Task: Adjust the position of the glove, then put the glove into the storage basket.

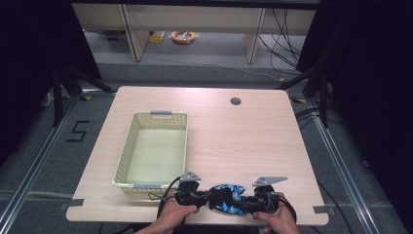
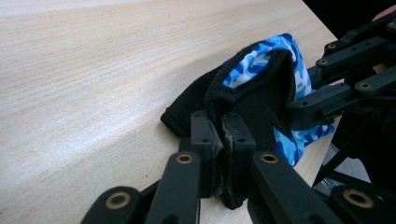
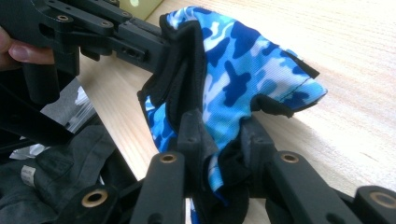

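A blue camouflage cloth with black lining hangs between both grippers, just above the table's front edge. My left gripper is shut on its black edge, and the fabric is pinched between the pads. From the other side my right gripper is shut on the patterned part, which bunches between its jaws. The cloth stands up in a fold between the two. In the left gripper view the right gripper bites the cloth from the right. A hand holds each gripper.
A pale yellow perforated basket with nothing in it stands on the left half of the wooden table. A small round hole sits near the table's far edge. Dark fabric lies below the table edge in the right gripper view.
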The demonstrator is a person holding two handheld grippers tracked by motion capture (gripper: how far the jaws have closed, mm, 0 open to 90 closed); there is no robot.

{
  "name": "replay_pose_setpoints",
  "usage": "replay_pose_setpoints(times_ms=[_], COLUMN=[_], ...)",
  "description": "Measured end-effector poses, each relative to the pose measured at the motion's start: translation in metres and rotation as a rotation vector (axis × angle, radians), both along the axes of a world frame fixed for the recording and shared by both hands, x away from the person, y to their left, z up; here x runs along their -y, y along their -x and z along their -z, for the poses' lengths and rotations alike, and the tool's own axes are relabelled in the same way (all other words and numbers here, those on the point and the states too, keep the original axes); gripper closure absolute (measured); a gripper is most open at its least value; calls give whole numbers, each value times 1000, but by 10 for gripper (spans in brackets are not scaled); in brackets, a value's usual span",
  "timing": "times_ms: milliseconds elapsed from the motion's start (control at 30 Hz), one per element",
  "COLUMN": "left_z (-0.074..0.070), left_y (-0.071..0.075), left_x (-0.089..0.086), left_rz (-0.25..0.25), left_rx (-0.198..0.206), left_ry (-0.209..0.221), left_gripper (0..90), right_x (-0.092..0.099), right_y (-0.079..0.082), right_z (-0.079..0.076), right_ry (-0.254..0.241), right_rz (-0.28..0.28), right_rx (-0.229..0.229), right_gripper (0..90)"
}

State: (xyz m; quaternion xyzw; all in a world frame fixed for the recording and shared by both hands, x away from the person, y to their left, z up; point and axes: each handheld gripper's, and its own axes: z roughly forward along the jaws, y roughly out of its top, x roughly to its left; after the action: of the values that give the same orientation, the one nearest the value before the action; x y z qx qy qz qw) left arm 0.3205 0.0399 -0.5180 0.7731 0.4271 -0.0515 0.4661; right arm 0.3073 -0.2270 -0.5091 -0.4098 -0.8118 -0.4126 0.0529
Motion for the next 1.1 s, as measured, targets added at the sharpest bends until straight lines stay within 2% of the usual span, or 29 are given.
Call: replay_pose_setpoints(times_ms=[233,300,400,433,533,633,700,733,800,833,867,1033,1067,1100], left_z=[-5,-7,-10,-12,-16,-20,-21,-22,-25,-25,-28,-36,-38,-40], left_y=[3,4,8,10,14,19,22,25,28,28,30,32,31,31], left_x=[-4,-5,-7,-7,-7,-8,-9,-10,-11,-11,-12,-15,-15,-17], left_rz=[0,-1,-5,-5,1,9,15,14,21,21,21,16,14,14], left_rx=[20,15,24,34,45,53,56,56,65,65,67,90,94,99], left_ry=[8,20,18,19,29,34,36,37,44,44,51,63,71,68], left_gripper=[847,846,846,845,844,842,841,841,840,840,839,837,837,837], right_x=[-1,-2,-3,-3,-2,-4,-3,-2,-5,-5,-5,-8,-9,-9], right_y=[3,6,10,9,13,24,26,27,35,35,36,39,39,39], right_z=[-3,-6,-9,-9,-13,-18,-20,-20,-25,-25,-28,-35,-40,-40], right_ry=[-14,-24,-39,-30,-35,-61,-44,-39,-55,-55,-51,-66,-67,-67], right_rz=[4,2,10,-6,-10,-5,-8,-13,0,0,-6,12,2,2], right_rx=[8,11,-11,25,36,32,36,56,36,36,55,45,65,65], right_gripper=[749,749,750,750,750,750,750,750,750,750,750,750,750,750])
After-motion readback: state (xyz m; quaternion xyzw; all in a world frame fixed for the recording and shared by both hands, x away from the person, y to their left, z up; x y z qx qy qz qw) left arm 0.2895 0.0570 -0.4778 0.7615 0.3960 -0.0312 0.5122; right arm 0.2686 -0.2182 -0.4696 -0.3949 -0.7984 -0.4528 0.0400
